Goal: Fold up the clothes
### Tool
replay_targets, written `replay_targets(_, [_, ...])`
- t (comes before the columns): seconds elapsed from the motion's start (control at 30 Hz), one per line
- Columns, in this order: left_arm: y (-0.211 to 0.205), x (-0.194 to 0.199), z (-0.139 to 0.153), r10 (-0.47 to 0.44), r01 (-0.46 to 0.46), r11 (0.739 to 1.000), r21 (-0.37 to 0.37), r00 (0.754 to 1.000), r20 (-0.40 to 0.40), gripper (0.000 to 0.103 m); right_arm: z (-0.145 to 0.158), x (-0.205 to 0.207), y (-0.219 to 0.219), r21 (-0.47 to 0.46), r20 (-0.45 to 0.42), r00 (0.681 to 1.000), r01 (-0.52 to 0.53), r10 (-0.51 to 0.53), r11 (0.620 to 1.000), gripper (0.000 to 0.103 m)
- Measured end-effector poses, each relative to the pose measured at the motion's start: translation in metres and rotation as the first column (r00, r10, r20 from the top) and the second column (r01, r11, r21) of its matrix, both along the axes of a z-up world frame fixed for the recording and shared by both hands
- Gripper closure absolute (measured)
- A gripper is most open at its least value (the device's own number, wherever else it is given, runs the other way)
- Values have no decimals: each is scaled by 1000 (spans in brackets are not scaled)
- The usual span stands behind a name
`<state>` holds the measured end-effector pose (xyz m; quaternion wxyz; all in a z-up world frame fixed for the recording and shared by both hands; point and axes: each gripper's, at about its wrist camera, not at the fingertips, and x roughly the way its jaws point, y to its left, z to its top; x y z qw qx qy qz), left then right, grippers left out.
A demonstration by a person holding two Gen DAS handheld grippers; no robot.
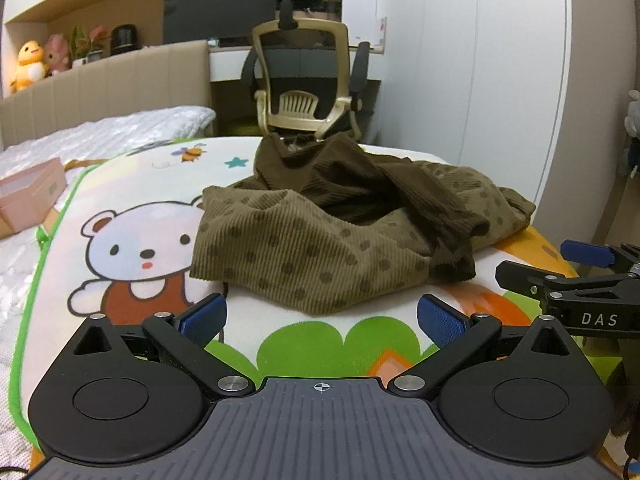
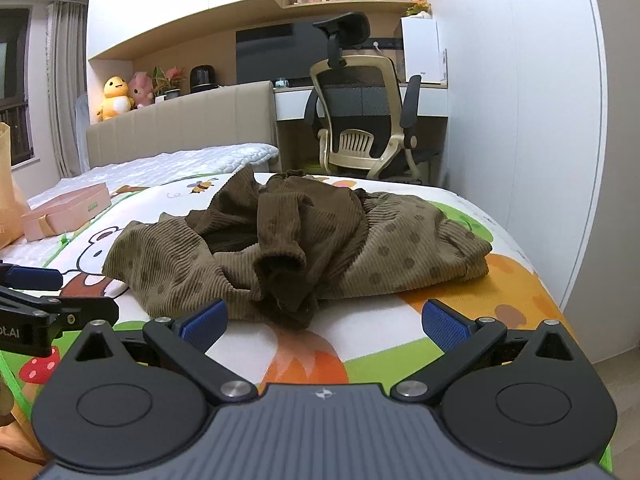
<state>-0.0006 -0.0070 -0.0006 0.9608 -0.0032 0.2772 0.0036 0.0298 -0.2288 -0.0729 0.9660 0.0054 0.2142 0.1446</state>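
Two hand-held grippers, left (image 1: 320,320) and right (image 2: 324,322), both spread and empty, face the crumpled brown garment (image 1: 340,224) lying crosswise on the bed's cartoon mat (image 1: 132,208); its dangling sleeve (image 2: 280,272) sits nearer the right.

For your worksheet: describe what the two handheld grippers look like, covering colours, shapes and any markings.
Both match: the left gripper and right gripper have black linkage arms with silver rivets, round black housings, a ribbed grey base bearing a small crosshair mark, and textured blue pads. White lettering "DAS" shows on the right gripper's side in the left wrist view.
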Motion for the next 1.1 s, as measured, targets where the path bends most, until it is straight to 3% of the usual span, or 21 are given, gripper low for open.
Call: replay_targets(1.1, [1,3,-4,-6,6,1000,-12,999,-31,0,-7,3,4,-2,-30,999,-16,16,1000,0])
